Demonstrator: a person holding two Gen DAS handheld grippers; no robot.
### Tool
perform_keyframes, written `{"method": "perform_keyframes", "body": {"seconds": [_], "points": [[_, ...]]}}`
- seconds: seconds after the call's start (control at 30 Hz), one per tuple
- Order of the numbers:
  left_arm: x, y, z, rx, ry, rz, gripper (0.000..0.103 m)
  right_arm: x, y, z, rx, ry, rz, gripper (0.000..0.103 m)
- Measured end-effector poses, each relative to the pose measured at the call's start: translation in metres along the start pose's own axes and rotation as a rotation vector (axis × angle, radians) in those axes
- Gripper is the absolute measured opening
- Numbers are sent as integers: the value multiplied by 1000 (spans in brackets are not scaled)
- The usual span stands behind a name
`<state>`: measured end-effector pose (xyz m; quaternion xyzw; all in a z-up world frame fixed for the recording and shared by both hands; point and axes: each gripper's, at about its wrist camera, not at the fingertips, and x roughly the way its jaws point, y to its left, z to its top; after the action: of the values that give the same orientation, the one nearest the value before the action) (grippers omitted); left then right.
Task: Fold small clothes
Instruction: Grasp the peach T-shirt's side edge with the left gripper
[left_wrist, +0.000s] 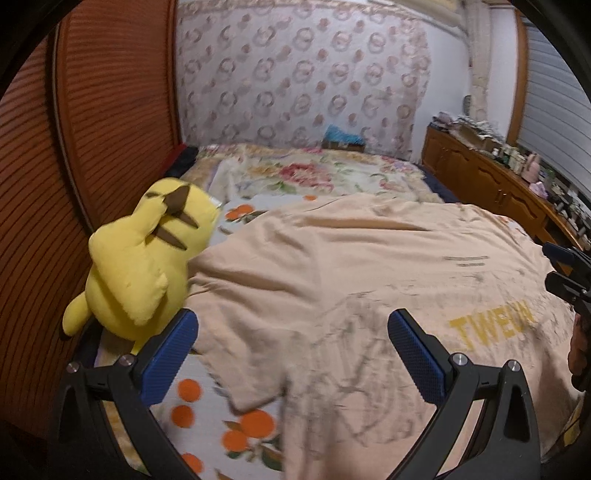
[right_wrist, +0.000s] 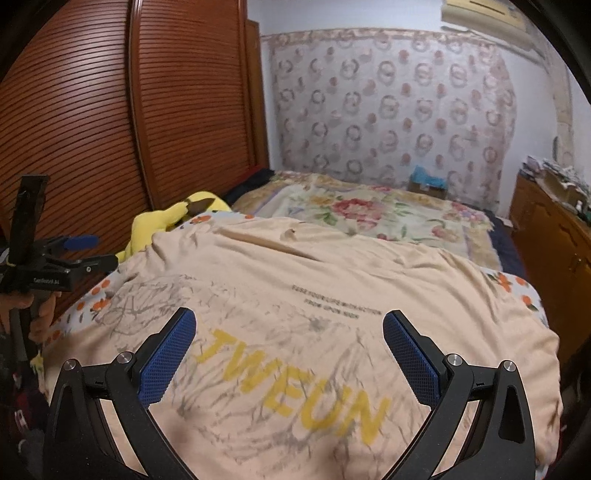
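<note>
Peach shirt (right_wrist: 314, 280) lies spread flat on the bed (right_wrist: 369, 210), print up, no fold visible yet, so the task looks barely begun. Left gripper (left_wrist: 291, 347) and right gripper (right_wrist: 290, 343) both hover over it, jaws spread wide, holding nothing. Yellow plush (left_wrist: 144, 254) sits beside the shirt's left edge.

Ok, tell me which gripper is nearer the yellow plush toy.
Left. The left gripper has the yellow plush toy right beside its left finger. The right gripper is over the shirt's yellow lettering, the toy well off to its left.
</note>
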<state>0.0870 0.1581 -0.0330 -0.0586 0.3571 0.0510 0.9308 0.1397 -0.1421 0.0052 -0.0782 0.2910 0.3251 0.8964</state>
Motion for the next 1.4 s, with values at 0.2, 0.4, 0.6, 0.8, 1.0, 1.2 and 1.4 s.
{"method": "perform_keyframes", "body": {"seconds": [0.2, 0.4, 0.6, 0.8, 1.0, 1.2, 1.4], "points": [[23, 37, 2, -59, 82, 43, 103, 32, -1, 13, -12, 54, 38, 103], [38, 68, 0, -127, 137, 26, 93, 64, 1, 20, -9, 119, 86, 103], [59, 86, -4, -200, 213, 0, 68, 88, -2, 21, 2, 170, 119, 103], [74, 101, -7, -250, 261, -23, 41, 100, -4, 22, 3, 190, 137, 103], [74, 96, -3, -205, 245, -20, 17, 109, -6, 20, 11, 224, 154, 101], [50, 85, 10, -146, 157, 4, 0, 112, -2, 18, -8, 237, 174, 100], [34, 54, 33, -58, 107, -47, 0, 109, 2, 18, -23, 231, 175, 99]]}}
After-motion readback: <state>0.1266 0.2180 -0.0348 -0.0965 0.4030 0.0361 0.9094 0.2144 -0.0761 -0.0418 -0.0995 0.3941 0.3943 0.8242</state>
